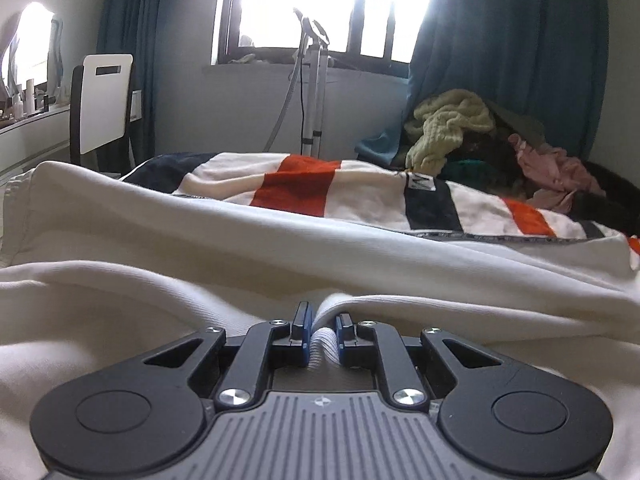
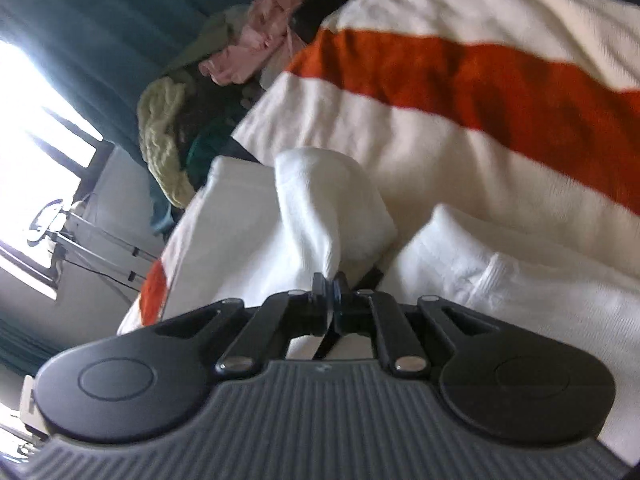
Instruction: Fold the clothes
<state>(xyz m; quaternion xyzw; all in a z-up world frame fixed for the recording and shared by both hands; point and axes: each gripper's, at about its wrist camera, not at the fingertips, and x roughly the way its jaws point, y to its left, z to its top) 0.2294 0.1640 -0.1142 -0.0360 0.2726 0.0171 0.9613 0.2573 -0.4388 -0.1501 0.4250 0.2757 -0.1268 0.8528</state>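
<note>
Left wrist view: left gripper (image 1: 323, 332) sits low over a cream garment (image 1: 280, 240), its blue-padded fingers (image 1: 305, 334) pinching a ribbed white edge of that cloth. Garment spreads in soft folds across the whole foreground, one hemmed corner raised at far left. Beneath and beyond it lies a striped blanket (image 1: 296, 184), bands of cream, orange and navy, covering the work surface. Pile of unsorted clothes (image 1: 480, 140) at the far right end of the surface: pale yellow knit on top, pink fabric beside it, dark items under. Room behind: bright window (image 1: 332, 4), overexposed, flanked by teal curtains (image 1: 512, 40). A garment steamer stand (image 1: 314, 80) with hose stands upright under the sill. White chair back (image 1: 104, 100) at left, next to a counter holding small bottles and a mirror.

Right wrist view: frame is tilted and motion-blurred. Right gripper (image 2: 330, 286) has its fingers pressed together on a bunched peak of the same cream garment (image 2: 328, 208), which rises from the fingertips. More cream cloth lies to either side. Striped blanket (image 2: 480, 92) fills the upper right. Clothes pile (image 2: 192, 120) sits at the blanket's edge, against the curtain.
</note>
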